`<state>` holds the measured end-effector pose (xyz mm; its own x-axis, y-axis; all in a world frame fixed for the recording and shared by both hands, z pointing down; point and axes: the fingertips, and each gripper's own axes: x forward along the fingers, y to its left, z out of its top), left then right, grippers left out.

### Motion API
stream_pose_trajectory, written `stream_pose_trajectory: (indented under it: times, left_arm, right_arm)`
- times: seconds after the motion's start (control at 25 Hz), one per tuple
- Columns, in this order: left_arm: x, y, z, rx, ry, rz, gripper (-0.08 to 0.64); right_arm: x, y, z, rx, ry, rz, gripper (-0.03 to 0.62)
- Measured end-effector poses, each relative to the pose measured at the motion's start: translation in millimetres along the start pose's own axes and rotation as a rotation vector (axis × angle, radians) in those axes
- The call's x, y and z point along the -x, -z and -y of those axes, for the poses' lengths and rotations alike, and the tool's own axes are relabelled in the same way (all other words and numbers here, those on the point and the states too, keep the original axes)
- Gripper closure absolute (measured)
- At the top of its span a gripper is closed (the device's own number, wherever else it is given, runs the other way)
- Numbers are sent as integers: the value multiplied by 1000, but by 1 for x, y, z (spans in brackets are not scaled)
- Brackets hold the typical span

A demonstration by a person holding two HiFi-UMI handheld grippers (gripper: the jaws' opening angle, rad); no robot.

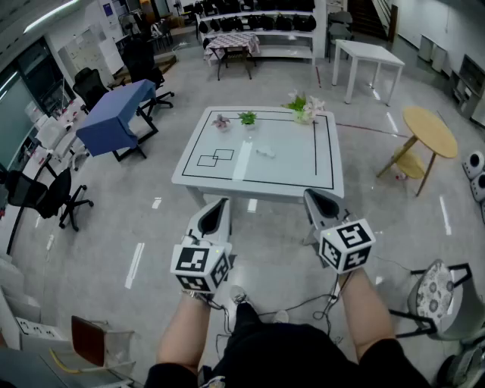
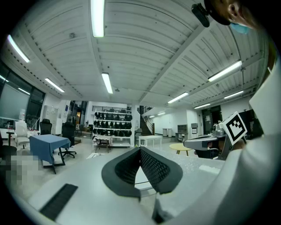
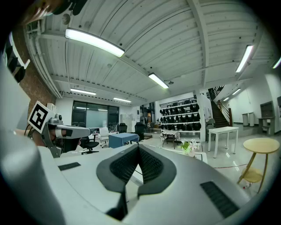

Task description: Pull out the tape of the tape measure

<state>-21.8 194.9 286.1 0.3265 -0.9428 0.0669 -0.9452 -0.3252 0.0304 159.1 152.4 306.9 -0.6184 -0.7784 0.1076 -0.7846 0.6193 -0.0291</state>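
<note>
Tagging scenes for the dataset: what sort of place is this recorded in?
Probably a large open office or lab space: a white table marked with black lines stands alone mid-floor, office chairs sit at the left, and a shelf of black bags lines the back wall.

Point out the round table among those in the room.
The yellow table at right; the lined white table and blue-draped table are rectangular.

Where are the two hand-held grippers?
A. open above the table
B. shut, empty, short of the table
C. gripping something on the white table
B: the left hand-held gripper and right hand-held gripper show jaws together on nothing, over floor before the white table.
</note>
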Motion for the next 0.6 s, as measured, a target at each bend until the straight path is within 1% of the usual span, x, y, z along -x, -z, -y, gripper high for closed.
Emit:
stream_pose_trajectory:
  times: [0.2,0.4,0.6]
  left_arm:
    - [3,1,0,4,0,-1,557]
    - [2,0,1,3,-3,5,557]
    - [-1,2,2,4,-10,2,557]
  right_arm:
    - [1,1,-2,-4,-1,-4,595]
    - [3,0,-1,-43,-14,18,594]
    - [4,2,3,-33,-8,19,592]
